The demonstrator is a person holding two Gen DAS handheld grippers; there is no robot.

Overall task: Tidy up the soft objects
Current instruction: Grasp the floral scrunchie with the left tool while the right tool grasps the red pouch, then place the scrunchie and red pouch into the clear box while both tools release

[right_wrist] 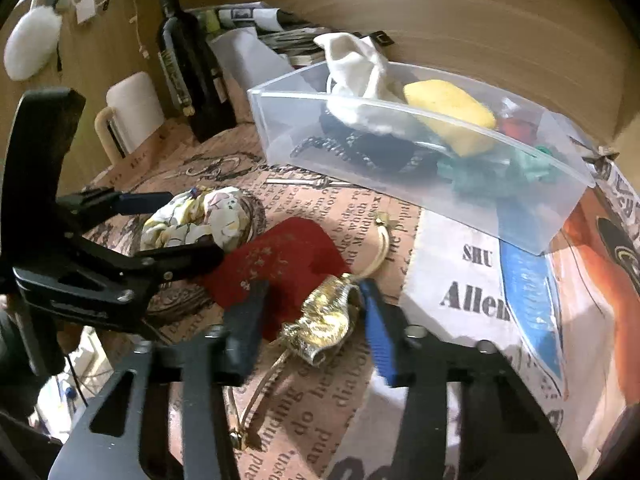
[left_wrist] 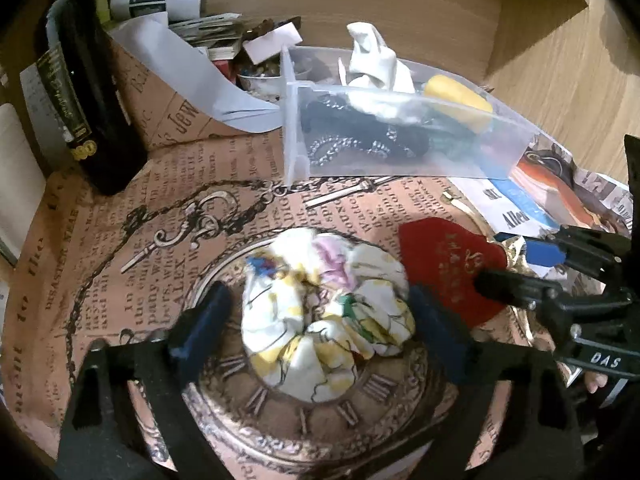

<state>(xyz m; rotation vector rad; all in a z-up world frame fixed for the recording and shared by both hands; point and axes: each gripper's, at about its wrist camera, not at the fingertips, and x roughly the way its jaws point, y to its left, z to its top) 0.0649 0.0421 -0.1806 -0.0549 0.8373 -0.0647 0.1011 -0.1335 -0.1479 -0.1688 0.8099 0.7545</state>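
A floral fabric scrunchie (left_wrist: 324, 312) lies on the printed paper between the open fingers of my left gripper (left_wrist: 320, 320); it also shows in the right wrist view (right_wrist: 200, 216). A red velvet pouch (right_wrist: 280, 268) with a gold top (right_wrist: 326, 320) lies beside it, and my right gripper (right_wrist: 312, 320) is open around the gold top. The clear plastic bin (right_wrist: 400, 168) behind holds a white cloth (right_wrist: 356, 68), a yellow sponge (right_wrist: 452, 112), a black beaded item and a green item.
A dark wine bottle (left_wrist: 84, 92) stands at the back left. Papers and clutter (left_wrist: 208, 28) pile behind the bin. A white mug (right_wrist: 132, 112) stands left of the bottle. Wooden walls (left_wrist: 400, 8) close the back and right.
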